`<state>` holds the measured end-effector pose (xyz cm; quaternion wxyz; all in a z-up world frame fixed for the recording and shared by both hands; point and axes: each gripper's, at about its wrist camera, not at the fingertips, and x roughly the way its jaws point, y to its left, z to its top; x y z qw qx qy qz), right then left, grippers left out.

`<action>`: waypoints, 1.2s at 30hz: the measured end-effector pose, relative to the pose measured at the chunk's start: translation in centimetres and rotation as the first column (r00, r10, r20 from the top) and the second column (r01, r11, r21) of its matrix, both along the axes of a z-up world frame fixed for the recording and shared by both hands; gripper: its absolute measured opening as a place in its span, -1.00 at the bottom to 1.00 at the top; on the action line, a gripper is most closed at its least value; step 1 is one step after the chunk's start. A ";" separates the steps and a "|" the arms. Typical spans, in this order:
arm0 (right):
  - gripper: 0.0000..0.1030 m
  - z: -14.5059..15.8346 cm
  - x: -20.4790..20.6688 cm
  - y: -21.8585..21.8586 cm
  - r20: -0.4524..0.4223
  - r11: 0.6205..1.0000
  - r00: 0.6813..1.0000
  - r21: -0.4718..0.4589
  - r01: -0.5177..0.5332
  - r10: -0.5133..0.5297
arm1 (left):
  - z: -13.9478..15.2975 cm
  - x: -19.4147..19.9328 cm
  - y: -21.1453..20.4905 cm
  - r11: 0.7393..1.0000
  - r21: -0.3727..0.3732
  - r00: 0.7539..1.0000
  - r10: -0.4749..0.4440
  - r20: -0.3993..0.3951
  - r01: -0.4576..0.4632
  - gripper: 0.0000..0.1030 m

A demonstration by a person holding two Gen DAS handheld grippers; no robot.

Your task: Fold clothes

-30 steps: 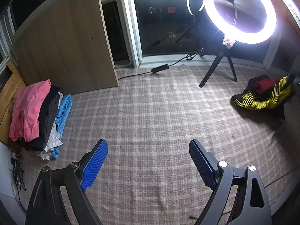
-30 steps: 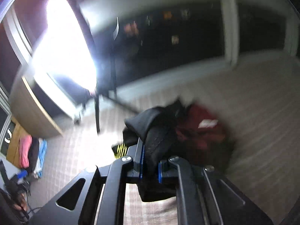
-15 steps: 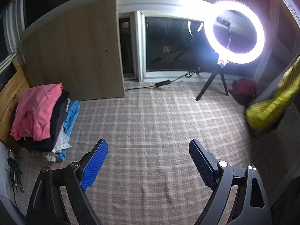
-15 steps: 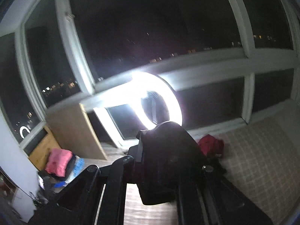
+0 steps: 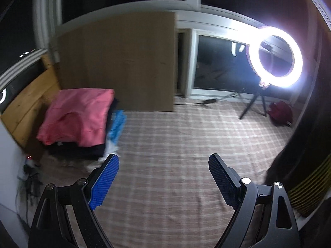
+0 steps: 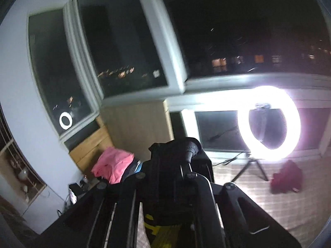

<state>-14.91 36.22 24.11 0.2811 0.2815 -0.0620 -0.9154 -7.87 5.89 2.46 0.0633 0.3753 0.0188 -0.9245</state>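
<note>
My right gripper (image 6: 165,165) is shut on a black garment with yellow stripes (image 6: 175,153), held up in the air; the cloth hides the fingertips. The same garment hangs at the right edge of the left wrist view (image 5: 306,181). My left gripper (image 5: 163,177) is open and empty above the checked blanket (image 5: 175,144). A stack of folded clothes with a pink garment on top (image 5: 78,115) lies at the left; it also shows in the right wrist view (image 6: 113,163). A dark red garment (image 5: 280,111) lies crumpled at the far right, also seen in the right wrist view (image 6: 286,177).
A lit ring light on a tripod (image 5: 275,60) stands at the back right, its cable (image 5: 209,101) running along the window sill. A wooden board (image 5: 124,62) leans against the back wall. Cables and a power strip (image 5: 29,167) lie at the left edge.
My right gripper has lifted the black and yellow garment off the blanket and swung it left. The left gripper has tilted up and turned left, still open.
</note>
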 end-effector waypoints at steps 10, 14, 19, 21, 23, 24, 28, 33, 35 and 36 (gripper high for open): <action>0.00 -24.9 -3.3 -1.4 0.420 0.963 0.893 0.267 0.049 -0.162 | -6.4 0.2 -0.5 0.995 -0.068 0.985 -0.058 0.162 0.070 0.72; 0.00 -34.5 -0.1 0.9 0.554 0.947 0.795 0.311 0.078 -0.247 | -11.6 -1.3 1.7 0.985 -0.069 0.951 -0.132 0.279 0.157 0.72; 0.00 -39.6 0.0 2.4 0.617 0.953 0.732 0.256 0.159 -0.288 | -16.6 -3.7 3.4 0.979 -0.078 0.914 -0.147 0.379 0.190 0.72; 0.00 -40.1 -0.8 2.3 0.602 0.946 0.734 0.264 0.188 -0.314 | -18.3 -4.6 3.8 0.979 -0.073 0.900 -0.145 0.410 0.191 0.72; 0.01 -40.5 -1.9 1.7 0.605 0.950 0.736 0.259 0.177 -0.302 | -19.4 -5.4 4.2 0.977 -0.081 0.890 -0.146 0.433 0.199 0.64; 0.01 -40.7 -2.4 1.3 0.608 0.952 0.737 0.255 0.169 -0.294 | -19.9 -5.8 4.3 0.975 -0.076 0.883 -0.154 0.443 0.209 0.51; -0.90 -39.8 -3.4 1.7 0.594 0.958 0.755 0.231 0.170 -0.277 | -20.9 -6.7 3.8 0.974 0.044 0.851 -0.215 0.479 0.222 -0.95; -0.94 -36.6 -4.6 4.2 0.507 0.919 0.775 0.307 0.248 -0.378 | -17.2 -6.0 0.6 0.973 0.107 0.888 -0.232 0.397 0.207 -0.98; -0.94 -35.4 -5.1 5.3 0.469 0.900 0.779 0.334 0.280 -0.416 | -15.1 -5.6 -0.8 0.973 0.111 0.908 -0.229 0.351 0.202 -0.97; -0.94 -34.7 -5.4 5.8 0.449 0.890 0.780 0.347 0.296 -0.435 | -14.3 -5.6 -1.2 0.974 0.098 0.916 -0.224 0.332 0.203 -0.95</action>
